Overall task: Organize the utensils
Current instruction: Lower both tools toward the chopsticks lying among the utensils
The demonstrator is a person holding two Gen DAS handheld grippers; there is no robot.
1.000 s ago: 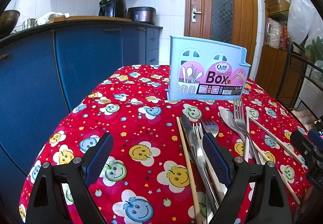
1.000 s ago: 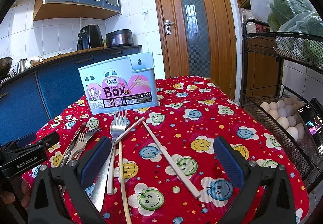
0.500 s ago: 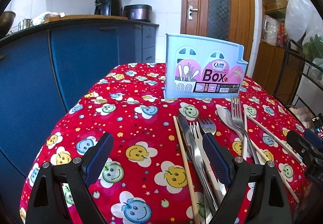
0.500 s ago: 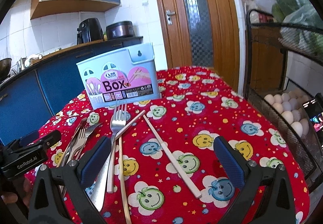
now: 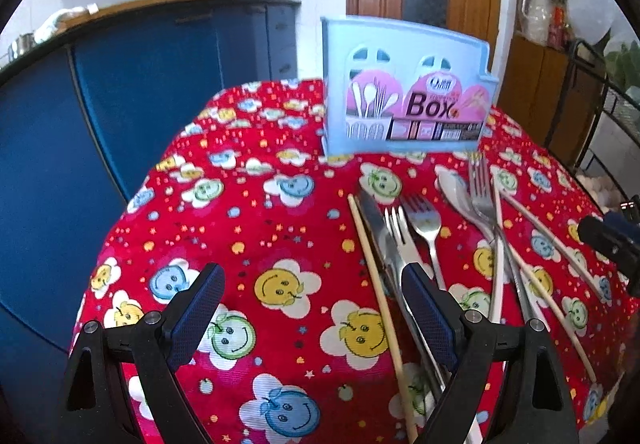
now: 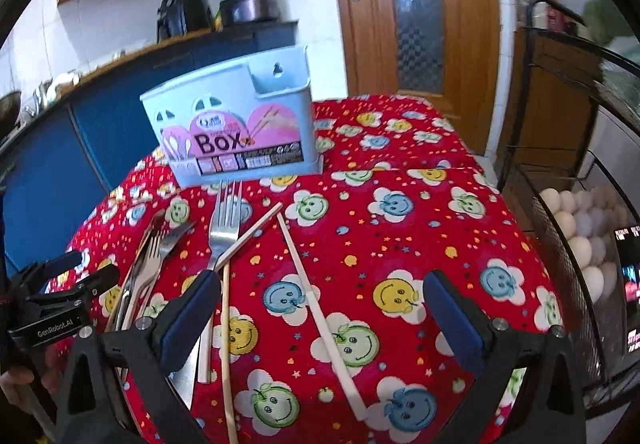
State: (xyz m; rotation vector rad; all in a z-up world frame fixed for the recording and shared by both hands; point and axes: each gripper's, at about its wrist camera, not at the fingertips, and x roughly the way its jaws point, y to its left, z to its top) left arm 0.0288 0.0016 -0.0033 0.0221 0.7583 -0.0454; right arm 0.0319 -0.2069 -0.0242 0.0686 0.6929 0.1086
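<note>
A: What had been changed?

B: Both views had been tilted down toward the cloth [image 5: 280, 244] since a second before; nothing had been lifted, so sorting was judged not yet begun.

A: And the tools?

B: The left gripper [image 5: 312, 308] and right gripper [image 6: 322, 308] were held wide open, empty. The utensils [image 5: 424, 228] were left loose before the box [image 5: 404, 91], the left gripper's right finger being nearest them.
</note>
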